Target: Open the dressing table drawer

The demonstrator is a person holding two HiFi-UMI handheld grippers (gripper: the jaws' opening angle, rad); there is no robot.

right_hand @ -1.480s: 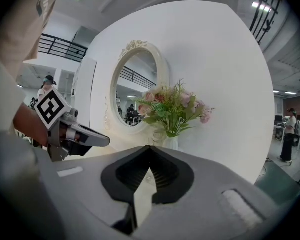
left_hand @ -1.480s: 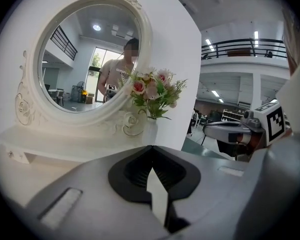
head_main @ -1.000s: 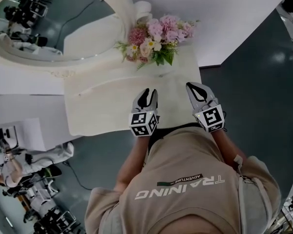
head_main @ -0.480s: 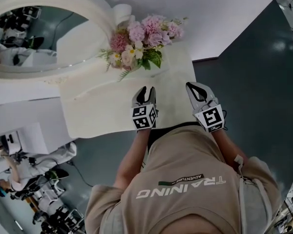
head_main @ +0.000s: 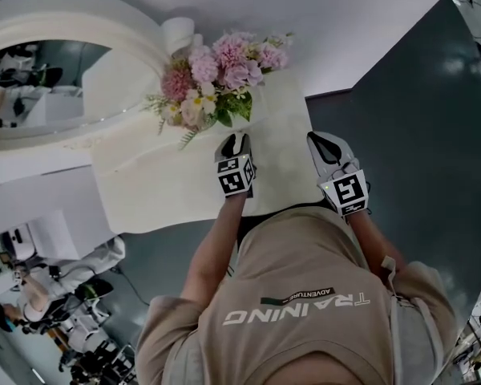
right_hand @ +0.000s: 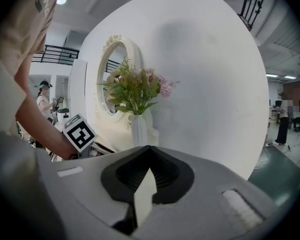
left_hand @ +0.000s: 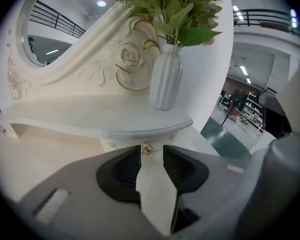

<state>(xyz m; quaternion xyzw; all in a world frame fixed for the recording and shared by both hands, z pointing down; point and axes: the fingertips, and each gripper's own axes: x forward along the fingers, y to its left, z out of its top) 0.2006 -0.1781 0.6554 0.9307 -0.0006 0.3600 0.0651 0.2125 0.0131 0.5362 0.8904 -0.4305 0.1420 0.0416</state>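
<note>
The left gripper (left_hand: 151, 151) is released. Its jaws have just been opening and now stand apart, with nothing clamped between the pads. In the left gripper view a small gold knob (left_hand: 147, 148) shows in the gap just beyond the jaw tips, and the pads do not press on it. The knob sits on the cream drawer front (left_hand: 121, 144), directly under the curved edge of the table top (left_hand: 90, 116). The drawer looks closed. In the head view this gripper is over the front edge of the dressing table (head_main: 156, 184), and the table top hides the drawer there.

The right gripper (right_hand: 149, 149) is clenched. Its jaw tips meet and nothing is between them. In the head view it is to the right of the left gripper, at the right front corner of the table, and touches nothing. Its own view looks past the left gripper's marker cube toward the table.

A white ribbed vase (left_hand: 166, 79) stands upright at the back of the table top, with pink and cream flowers (head_main: 212, 70) and green leaves. Beside it to the left is an oval mirror (head_main: 40, 79) in a carved cream frame. The table stands against a white wall (head_main: 353, 22), and the floor (head_main: 421, 135) is dark grey. The person (head_main: 301, 295) wears a beige shirt.
</note>
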